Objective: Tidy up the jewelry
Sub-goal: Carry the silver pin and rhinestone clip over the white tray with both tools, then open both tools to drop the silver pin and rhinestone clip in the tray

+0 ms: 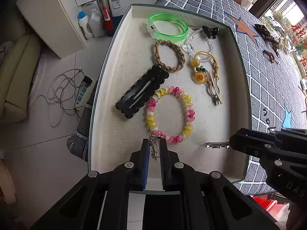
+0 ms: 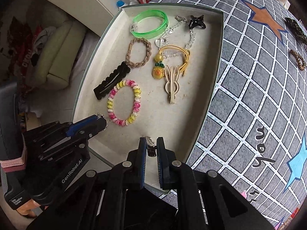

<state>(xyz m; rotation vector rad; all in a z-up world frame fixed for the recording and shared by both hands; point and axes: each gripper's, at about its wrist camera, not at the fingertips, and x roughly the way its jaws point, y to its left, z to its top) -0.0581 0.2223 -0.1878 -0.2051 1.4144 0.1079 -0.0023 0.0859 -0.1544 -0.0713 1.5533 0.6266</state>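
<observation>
Eight pieces lie in the tray (image 1: 122, 44) by my count, and I carry two more.

In the tray, left-wrist view:
- green bangle (image 1: 167, 27), upper centre
- black butterfly clip (image 1: 210, 31), upper right
- clear bead strand (image 1: 208, 44), just below it
- braided tan hair tie (image 1: 169, 55), centre
- black snap clip (image 1: 143, 92), left of centre
- pink-and-yellow spiral band (image 1: 169, 115), lower centre
- yellow cord with sunflower charm (image 1: 200, 76), right of centre
- cream rabbit clip (image 1: 214, 91), touching the charm

In hand:
- left tongs (image 1: 154, 145), nearly closed, pinching a thin silver chain (image 1: 153, 149) that dangles just over the lower rim of the spiral band
- right tongs (image 2: 151, 143), nearly closed on a small silver clip (image 2: 150, 149), near the tray's lower edge

Left to do, as I judge it: both carried pieces are not yet set down. Out on the checked cloth (image 2: 249, 95) over the tabletop, at the right-wrist view's far right, remain a dark braided piece (image 2: 295, 28) and a brown coil (image 2: 298, 59).

Room: the tray floor is open along its lower and lower-right parts, and down its left strip. The raised wall rings all sides; the left wall stands at the tabletop's edge with the floor beyond. The two tongs hang near each other, so I would keep their drops apart.
</observation>
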